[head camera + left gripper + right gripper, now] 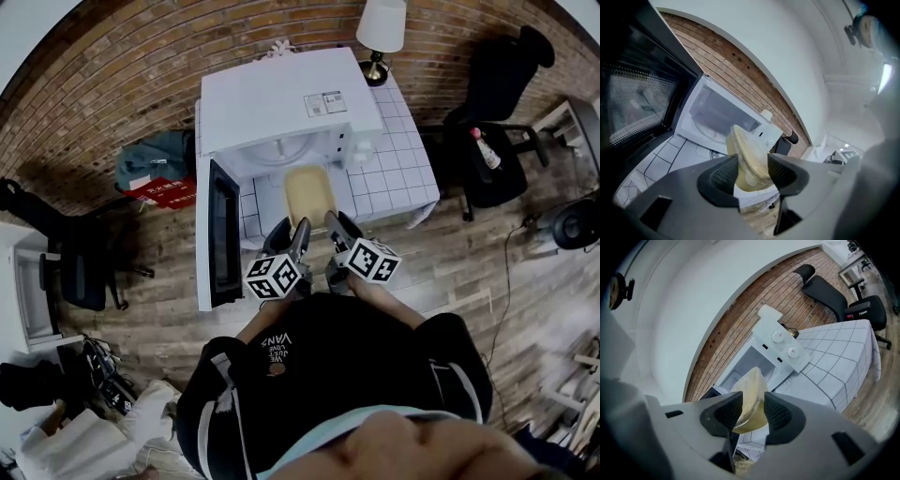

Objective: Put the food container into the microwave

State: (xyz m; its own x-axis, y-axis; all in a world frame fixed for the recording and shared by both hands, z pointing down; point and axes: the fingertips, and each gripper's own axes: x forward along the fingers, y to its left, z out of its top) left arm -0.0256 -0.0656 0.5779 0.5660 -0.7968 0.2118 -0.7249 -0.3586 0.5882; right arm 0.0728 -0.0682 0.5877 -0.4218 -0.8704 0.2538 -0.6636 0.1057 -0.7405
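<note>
A pale yellow food container (310,194) hangs just in front of the open white microwave (277,105), above the tiled table. My left gripper (302,228) is shut on its near left edge, and my right gripper (332,221) is shut on its near right edge. In the left gripper view the container (751,154) is pinched between the dark pads, with the microwave cavity (717,117) behind it. In the right gripper view the container (751,397) sits between the pads, below the microwave's control panel (783,345). The microwave door (221,233) stands swung open to the left.
The microwave rests on a table with a white grid cloth (403,159). A lamp (380,33) stands at the back right of it. A black office chair (497,112) is to the right and another chair (75,262) to the left. A red box (161,191) lies on the wood floor.
</note>
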